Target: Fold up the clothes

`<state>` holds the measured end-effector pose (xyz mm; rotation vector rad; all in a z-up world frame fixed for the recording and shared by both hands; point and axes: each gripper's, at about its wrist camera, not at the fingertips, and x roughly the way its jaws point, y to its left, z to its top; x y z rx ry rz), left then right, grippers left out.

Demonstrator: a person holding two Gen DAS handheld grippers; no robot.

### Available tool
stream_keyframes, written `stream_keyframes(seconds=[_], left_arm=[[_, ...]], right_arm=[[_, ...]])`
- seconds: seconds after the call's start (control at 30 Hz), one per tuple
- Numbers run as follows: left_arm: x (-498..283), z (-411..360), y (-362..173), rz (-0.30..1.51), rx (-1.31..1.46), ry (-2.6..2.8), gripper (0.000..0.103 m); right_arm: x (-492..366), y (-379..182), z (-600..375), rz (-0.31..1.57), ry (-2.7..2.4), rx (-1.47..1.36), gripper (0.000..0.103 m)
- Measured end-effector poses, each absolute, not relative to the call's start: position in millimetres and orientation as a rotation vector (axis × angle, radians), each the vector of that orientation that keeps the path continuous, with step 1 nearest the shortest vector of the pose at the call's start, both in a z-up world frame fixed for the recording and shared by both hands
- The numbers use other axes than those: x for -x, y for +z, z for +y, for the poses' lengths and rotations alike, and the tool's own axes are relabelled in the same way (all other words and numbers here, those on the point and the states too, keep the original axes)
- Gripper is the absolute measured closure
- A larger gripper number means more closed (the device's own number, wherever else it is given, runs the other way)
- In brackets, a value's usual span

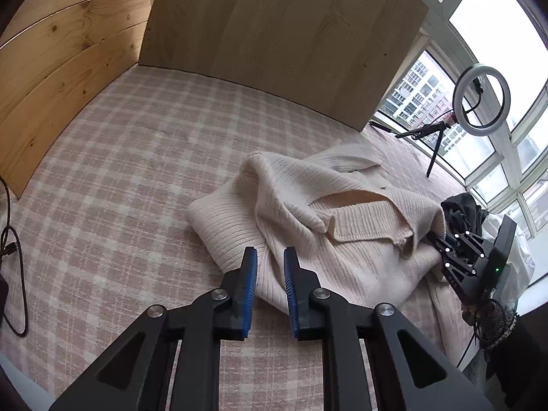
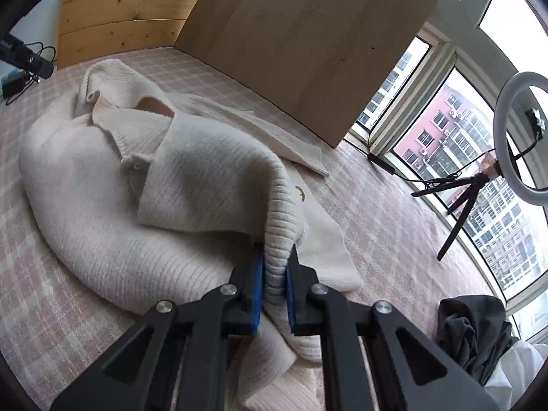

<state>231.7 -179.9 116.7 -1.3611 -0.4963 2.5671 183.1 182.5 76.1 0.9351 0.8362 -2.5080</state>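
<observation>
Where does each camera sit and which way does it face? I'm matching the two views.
Left wrist: on the left gripper, jaws open and empty, looking down at the cream sweater; right gripper visible.
Right wrist: on the right gripper, jaws shut on the sweater.
Shared: sweater, checked sheet, ring light.

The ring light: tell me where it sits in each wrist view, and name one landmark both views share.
Left wrist view: the ring light is at the upper right, on its black tripod before the window.
Right wrist view: the ring light is at the far right edge, partly cut off, tripod legs below and left of it.
Shared landmark: the pale wooden board standing upright on the checked bedcover, left of the light in both.
</observation>
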Motion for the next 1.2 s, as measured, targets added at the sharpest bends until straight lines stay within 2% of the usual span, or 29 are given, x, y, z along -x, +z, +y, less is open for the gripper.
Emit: stream_keyframes(seconds=[0.17, 0.37, 0.53, 0.67, 0.9, 1.03, 1.2], left_arm=[[-226.6, -179.6, 107.1, -0.524, 1.355, 2.471, 0.085], [-228.3, -171.7, 88.6, -0.466, 1.412, 2.391, 0.085], [-240.1, -172.3, 90.9, -0.476, 1.383, 2.399, 0.085], [-248.1, -168.1, 96.0, -0.473, 1.380, 2.437, 0.085], [-266.8, -168.7, 98.1, -0.509, 1.371, 2.480, 0.085], [-281.7, -173.7, 96.4, -0.520, 1.348, 2.516, 0.085], [-299.0, -177.4, 74.9, -0.555, 1.378, 2.498, 0.081]], right_arm=[[-196.7, 68.8, 170.8, 0.871, -2.591, -0.966, 0.092], [-212.4, 63.2, 158.3, 0.884, -2.652, -1.035, 0.092], [-221.7, 56.3, 144.2, 1.006, -2.640, -1.066, 0.092], [-230.1, 57.5, 138.7, 1.008, -2.644, -1.084, 0.092], [-263.3, 61.1, 130.0, 1.069, -2.611, -1.043, 0.093], [-287.3, 61.4, 124.9, 1.167, -2.566, -0.990, 0.093], [-296.8, 62.1, 131.9, 1.107, -2.579, -1.037, 0.092]])
